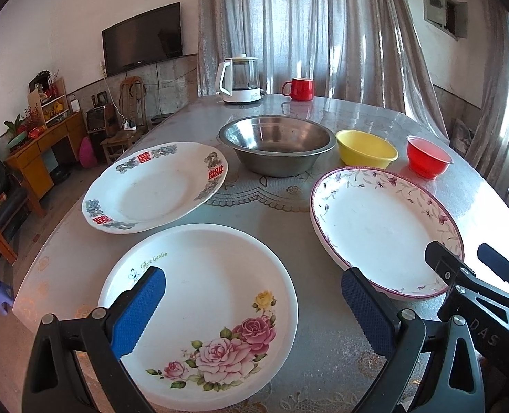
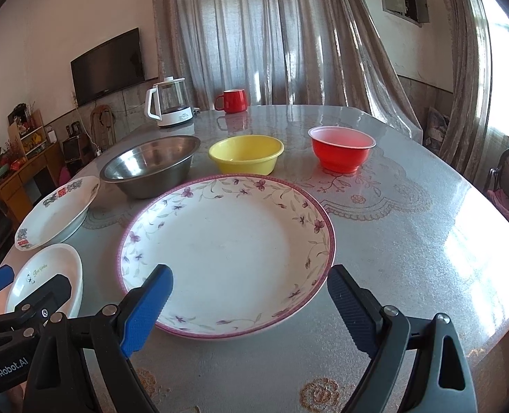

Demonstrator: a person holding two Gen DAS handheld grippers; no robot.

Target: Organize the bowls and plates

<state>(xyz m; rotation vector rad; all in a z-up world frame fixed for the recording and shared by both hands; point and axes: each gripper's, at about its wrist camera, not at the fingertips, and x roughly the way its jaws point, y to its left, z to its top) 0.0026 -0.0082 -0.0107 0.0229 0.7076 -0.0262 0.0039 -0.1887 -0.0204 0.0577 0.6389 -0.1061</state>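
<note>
three white floral plates, rose-printed, purple-rimmed and red-lettered, lie apart on the grey lace-patterned worktop before a steel bowl, yellow bowl and red bowl. the left gripper and right gripper hover with fingers wide apart, holding nothing. beyond stand a white kettle, red mug, grey curtains and wall television.

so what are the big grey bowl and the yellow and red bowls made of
Big grey bowl: metal, likely stainless steel, with a brushed, reflective inside.
Yellow bowl: probably plastic; flat uniform colour, thin rolled rim.
Red bowl: looks like thin, disposable-style plastic; light glows through its wall, and its rim is pale.
</note>
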